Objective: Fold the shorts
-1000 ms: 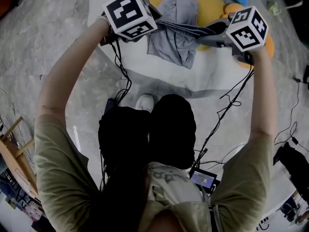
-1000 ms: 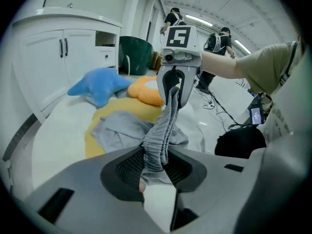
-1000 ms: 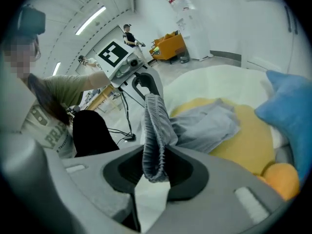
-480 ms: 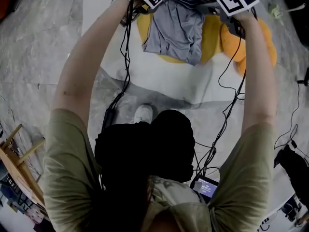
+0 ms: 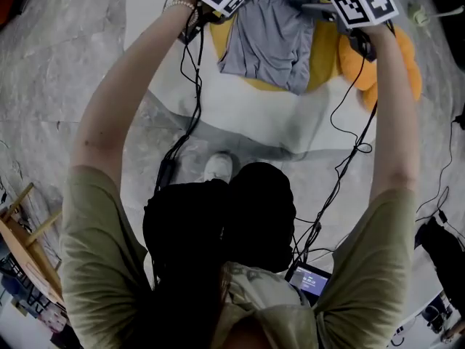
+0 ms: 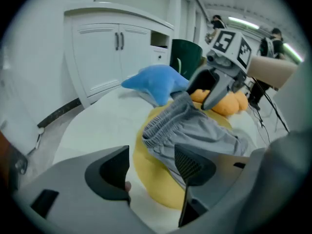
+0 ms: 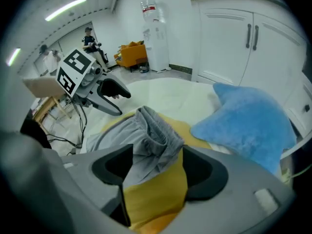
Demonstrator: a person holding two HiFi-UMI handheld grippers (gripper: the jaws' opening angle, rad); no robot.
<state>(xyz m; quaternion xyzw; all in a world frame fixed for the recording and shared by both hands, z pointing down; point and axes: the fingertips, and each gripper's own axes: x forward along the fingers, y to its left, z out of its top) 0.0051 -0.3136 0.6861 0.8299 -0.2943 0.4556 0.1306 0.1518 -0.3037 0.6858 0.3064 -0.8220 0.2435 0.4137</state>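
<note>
Now far out over the white worktop [image 5: 247,115], both arms at full stretch, not drawn in above its near edge as a second ago. Back then, held the grey shorts [image 5: 269,35] up in the air, waistband pulled taut between the two pairs of tongs. By half a second ago, had lowered them onto the yellow cushion [image 5: 320,57] with the waistband still gripped. At this moment, lying spread on that cushion, waistband toward the far side and leg openings toward the person. Beside the cushion, a blue plush pillow [image 7: 248,126] on the far side and an orange soft toy [image 5: 396,57] under the right forearm. Have just been opening, both pairs. Left tongs [image 6: 153,169]: jaws apart, pads pressing on nothing. One waistband corner just ahead, in line with the gap, with fabric running on behind the right-hand jaw. Right tongs [image 7: 156,172]: jaws apart as well, with the other waistband corner standing bunched and loose between them, not clamped. From the left gripper view, tips of the right tongs poised right at that far corner. So: shorts let go, resting on the cushion between the two pairs, one pair at each end of the waistband.
</note>
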